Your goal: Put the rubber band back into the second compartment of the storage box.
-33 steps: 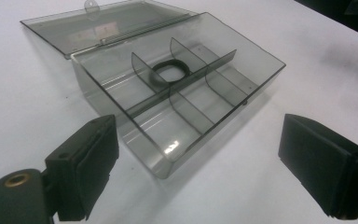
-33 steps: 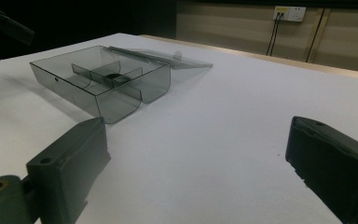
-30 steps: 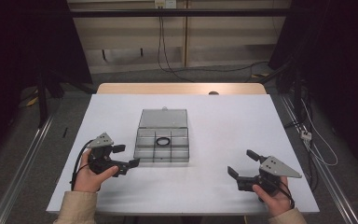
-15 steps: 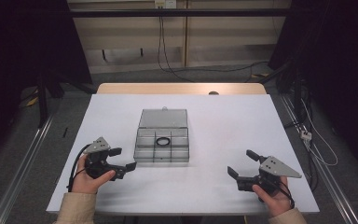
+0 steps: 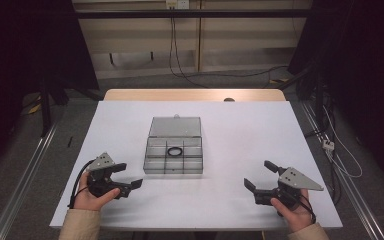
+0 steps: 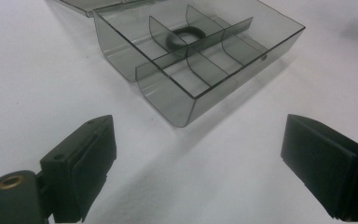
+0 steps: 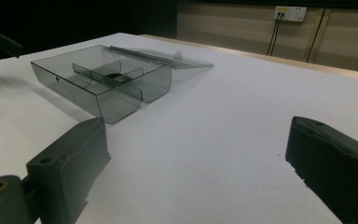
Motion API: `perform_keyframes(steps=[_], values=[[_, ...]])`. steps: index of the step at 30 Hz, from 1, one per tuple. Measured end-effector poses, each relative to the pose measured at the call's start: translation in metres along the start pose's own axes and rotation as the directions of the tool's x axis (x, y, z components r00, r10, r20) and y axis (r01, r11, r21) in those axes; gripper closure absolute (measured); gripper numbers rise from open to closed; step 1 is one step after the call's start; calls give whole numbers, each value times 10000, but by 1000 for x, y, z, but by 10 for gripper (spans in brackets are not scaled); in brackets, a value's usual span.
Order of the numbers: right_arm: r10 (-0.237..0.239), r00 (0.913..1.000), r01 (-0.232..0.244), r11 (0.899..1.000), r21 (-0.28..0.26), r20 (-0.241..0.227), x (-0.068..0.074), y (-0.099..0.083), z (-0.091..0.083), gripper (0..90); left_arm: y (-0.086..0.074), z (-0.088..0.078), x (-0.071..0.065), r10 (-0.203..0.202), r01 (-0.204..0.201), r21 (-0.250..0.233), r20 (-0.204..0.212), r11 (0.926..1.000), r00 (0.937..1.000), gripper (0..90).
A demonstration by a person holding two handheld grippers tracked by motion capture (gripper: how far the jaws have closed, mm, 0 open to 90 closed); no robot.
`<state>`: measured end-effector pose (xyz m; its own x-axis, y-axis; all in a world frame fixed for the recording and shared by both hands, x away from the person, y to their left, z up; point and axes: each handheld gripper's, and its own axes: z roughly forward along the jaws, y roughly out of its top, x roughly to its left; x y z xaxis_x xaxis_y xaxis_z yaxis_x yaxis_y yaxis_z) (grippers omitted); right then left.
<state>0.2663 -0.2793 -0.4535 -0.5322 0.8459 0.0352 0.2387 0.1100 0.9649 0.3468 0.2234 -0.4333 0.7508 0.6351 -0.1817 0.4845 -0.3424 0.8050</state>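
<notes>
- The white bench [image 5: 230, 125] has one clear box [image 5: 174, 152] in its middle, with the lid lying open behind it.
- A black ring [image 5: 174, 151] already sits in the box's middle back slot.
- Left claw [image 5: 128, 176] and right claw [image 5: 260, 176] wait near the box's front, both wide open and empty, so the work looks about done.
</notes>
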Motion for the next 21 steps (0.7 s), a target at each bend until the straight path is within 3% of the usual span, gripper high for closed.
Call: perform_keyframes(steps=[21], values=[[-12, 10000, 12, 10000, 6, -7, 0, 0, 0, 54, -12, -7, 3, -28, 28, -5, -294, 10000, 9996, 93]])
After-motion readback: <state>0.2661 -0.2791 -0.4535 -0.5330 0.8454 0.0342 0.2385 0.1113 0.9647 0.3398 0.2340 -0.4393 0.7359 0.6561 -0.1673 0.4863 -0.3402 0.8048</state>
